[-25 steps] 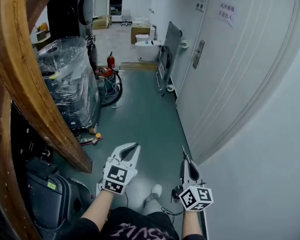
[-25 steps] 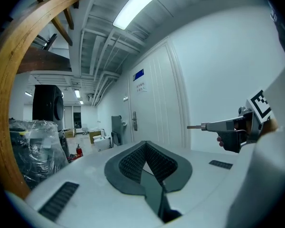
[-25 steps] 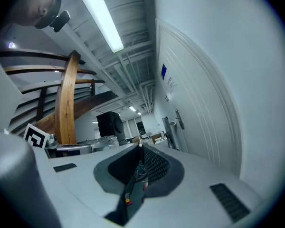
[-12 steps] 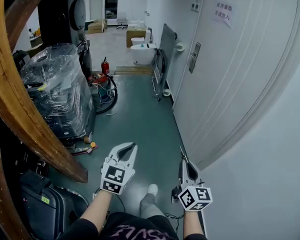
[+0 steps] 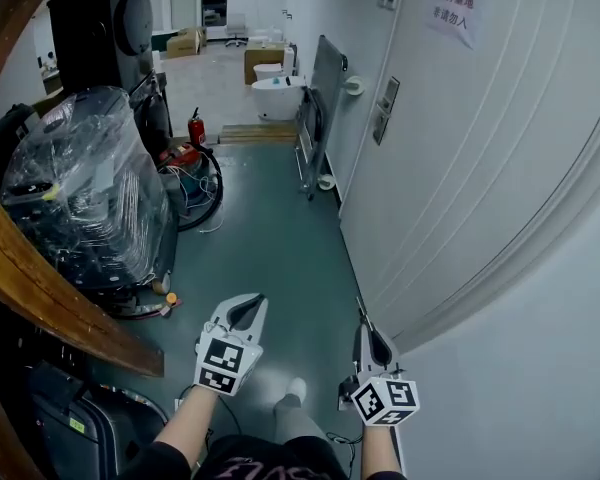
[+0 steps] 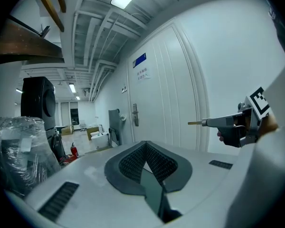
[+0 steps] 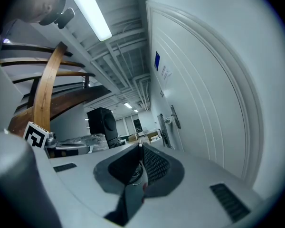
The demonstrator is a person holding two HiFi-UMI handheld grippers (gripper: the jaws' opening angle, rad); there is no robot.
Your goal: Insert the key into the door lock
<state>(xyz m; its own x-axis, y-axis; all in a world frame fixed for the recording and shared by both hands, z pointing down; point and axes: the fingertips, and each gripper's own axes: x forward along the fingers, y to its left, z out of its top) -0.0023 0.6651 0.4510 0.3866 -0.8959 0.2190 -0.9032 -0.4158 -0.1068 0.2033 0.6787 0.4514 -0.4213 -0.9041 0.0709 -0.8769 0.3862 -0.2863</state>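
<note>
Right gripper (image 5: 363, 324) pinches thin brass key (image 6: 195, 123); left gripper (image 5: 258, 302) closed, empty. White panelled door (image 5: 450, 148) alongside; plastic-wrapped stack (image 5: 80, 198) opposite door.

A lane of bare green floor (image 5: 280, 228) is running open ahead of the left gripper (image 5: 255, 300) and right gripper (image 5: 362, 323) toward the door's lock plate (image 5: 384, 109), with nothing standing in it. The key (image 6: 194, 123), clamped in the right gripper, is pointing into free air beside the white door (image 5: 450, 148), which is walling off the right side. On the left, a plastic-wrapped stack (image 5: 80, 193), a slanting wooden beam (image 5: 50, 298) and a dark case (image 5: 90, 418) are crowding the passage. Farther on, a black coil (image 5: 202, 183) and a fire extinguisher (image 5: 193, 128) are edging in, and a grey panel (image 5: 325, 83) is leaning on the wall just past the lock plate.
</note>
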